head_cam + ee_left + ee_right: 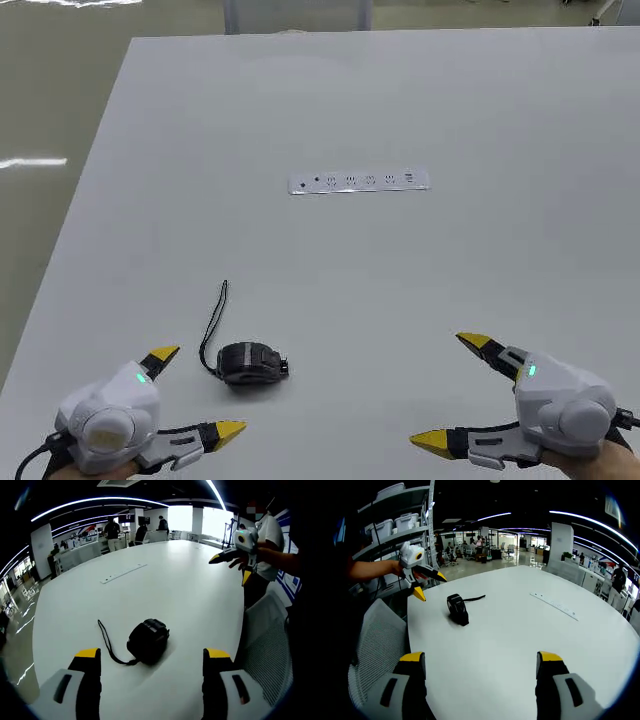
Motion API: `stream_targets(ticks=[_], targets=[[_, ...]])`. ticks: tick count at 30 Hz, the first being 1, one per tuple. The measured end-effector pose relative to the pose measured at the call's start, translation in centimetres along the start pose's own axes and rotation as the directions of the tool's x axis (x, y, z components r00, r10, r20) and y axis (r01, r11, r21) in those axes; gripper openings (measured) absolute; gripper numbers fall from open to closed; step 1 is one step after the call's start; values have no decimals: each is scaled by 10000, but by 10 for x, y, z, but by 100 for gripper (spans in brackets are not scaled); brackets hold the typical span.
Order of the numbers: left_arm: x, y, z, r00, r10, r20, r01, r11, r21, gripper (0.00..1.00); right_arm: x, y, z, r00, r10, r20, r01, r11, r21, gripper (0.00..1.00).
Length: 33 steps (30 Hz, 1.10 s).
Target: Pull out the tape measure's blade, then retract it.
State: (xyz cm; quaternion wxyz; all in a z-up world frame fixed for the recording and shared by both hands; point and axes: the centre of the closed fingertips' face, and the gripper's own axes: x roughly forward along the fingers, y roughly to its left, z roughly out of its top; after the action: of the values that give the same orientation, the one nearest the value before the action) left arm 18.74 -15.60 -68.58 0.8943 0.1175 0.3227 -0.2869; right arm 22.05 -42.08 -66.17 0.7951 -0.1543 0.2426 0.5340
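A small black tape measure [251,363] with a black wrist strap [213,318] lies on the white table near its front edge; its blade is inside the case. My left gripper [195,391] hovers just left of and in front of it, jaws wide open and empty. The left gripper view has the tape measure [148,640] lying a short way ahead between the jaws, untouched. My right gripper [452,390] stands open and empty at the front right, well apart from the tape measure [457,608]. Each gripper shows in the other's view: right gripper [231,566], left gripper [429,584].
A white power strip [359,181] lies flat in the middle of the white table [400,100]. A mesh chair back [375,635] stands at the table's near edge. People and shelves are far off in the background.
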Motion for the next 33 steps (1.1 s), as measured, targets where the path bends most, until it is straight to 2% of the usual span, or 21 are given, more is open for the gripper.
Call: stream_targets(ticks=[10,18,21,27,33], targets=[[12,8,-3,9986,-197,-494,236,9965,797,73,15,-3,2,9982,596,-56,-598,9946,-844,86],[26,14,-7,9948,-250,-984,398,9877,1513,64,28,-4,5,9935,1133,-81,-1133,9828,-1455,79],[31,17,-8,9917,-357,-1233,579,9817,1816,61,34,-5,3,9917,1284,-112,-1286,9785,-1611,77],[38,19,-5,9892,-672,-1303,934,9740,2062,55,44,-6,2,9865,1633,-156,-1636,9719,-1691,75],[45,15,-8,9811,-1169,-1541,1520,9588,2402,50,56,-8,-1,9822,1858,-280,-1878,9657,-1793,73]])
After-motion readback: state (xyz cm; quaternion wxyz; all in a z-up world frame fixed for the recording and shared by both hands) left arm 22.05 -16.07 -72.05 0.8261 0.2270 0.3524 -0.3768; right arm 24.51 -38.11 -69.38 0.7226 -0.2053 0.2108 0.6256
